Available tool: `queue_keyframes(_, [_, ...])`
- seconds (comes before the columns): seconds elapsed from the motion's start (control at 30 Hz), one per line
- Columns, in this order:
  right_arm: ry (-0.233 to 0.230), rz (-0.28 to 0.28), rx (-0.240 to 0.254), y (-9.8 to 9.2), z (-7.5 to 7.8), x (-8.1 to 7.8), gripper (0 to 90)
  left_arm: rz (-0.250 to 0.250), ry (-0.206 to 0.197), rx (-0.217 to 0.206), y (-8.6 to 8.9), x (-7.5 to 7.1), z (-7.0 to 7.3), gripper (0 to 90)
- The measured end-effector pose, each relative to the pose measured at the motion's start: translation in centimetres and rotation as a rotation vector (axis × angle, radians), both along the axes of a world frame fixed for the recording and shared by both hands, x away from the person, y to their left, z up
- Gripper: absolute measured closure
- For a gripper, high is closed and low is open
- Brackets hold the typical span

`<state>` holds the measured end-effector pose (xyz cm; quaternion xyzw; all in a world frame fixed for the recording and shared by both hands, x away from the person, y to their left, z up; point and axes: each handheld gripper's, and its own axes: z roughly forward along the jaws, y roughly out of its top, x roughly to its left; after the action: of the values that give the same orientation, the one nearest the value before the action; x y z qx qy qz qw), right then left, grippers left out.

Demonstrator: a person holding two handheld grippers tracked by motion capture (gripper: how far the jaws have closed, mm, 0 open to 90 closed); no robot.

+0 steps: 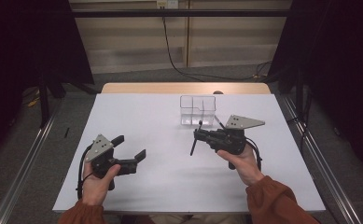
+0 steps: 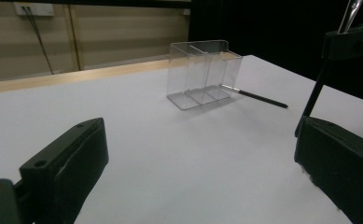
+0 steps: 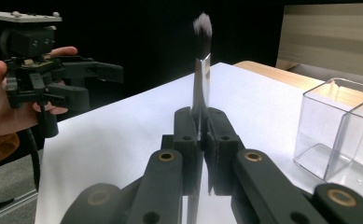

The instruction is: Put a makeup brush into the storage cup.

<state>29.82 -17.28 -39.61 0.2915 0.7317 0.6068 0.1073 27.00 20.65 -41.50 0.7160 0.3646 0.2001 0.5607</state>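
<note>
On the white desk [image 1: 170, 177], toward its far edge, stands a clear three-part organizer [image 1: 198, 110], and nothing can be seen inside any of its compartments. The right gripper [image 1: 198, 137] hangs just in front of it, fingers clenched on a makeup brush [image 3: 201, 70]; in the right gripper view the metal ferrule rises from between the pads with the dark bristle tuft uppermost, while from above the black handle hangs down toward the desk. A second, thinner brush [image 2: 256, 96] lies flat on the desk, its tip touching or just beside the organizer's near corner. The left gripper [image 1: 131, 148] hovers over the desk's left half, well apart from the organizer, its fingers [image 2: 67, 168] spread wide with nothing between them. The work looks to be at an early stage: one brush is picked up but not yet set into a compartment, the other is untouched. Left to do, by this reading, is lowering the held brush into the organizer, then fetching the thin one.
</note>
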Motion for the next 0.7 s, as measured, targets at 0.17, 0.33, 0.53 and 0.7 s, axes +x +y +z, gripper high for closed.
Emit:
queue_keyframes(0.17, [0.005, -0.012, -0.004, -0.1, 0.0, 0.4, 83.9, 0.016, -0.003, 0.016, 0.6, -0.8, -0.2, 2.8])
queue_keyframes(0.33, [0.001, -0.025, -0.003, -0.3, 0.3, 0.8, 83.9, 0.025, 0.0, 0.002, 1.3, -1.8, -0.2, 2.8])
queue_keyframes(0.53, [0.004, -0.041, -0.009, -0.5, 0.4, 1.2, 83.9, 0.032, -0.024, -0.001, 2.6, -2.7, -1.0, 2.9])
queue_keyframes(0.7, [-0.001, -0.058, -0.002, -0.7, 0.9, 1.9, 83.9, 0.049, -0.04, -0.003, 3.1, -2.3, -1.4, 3.1])
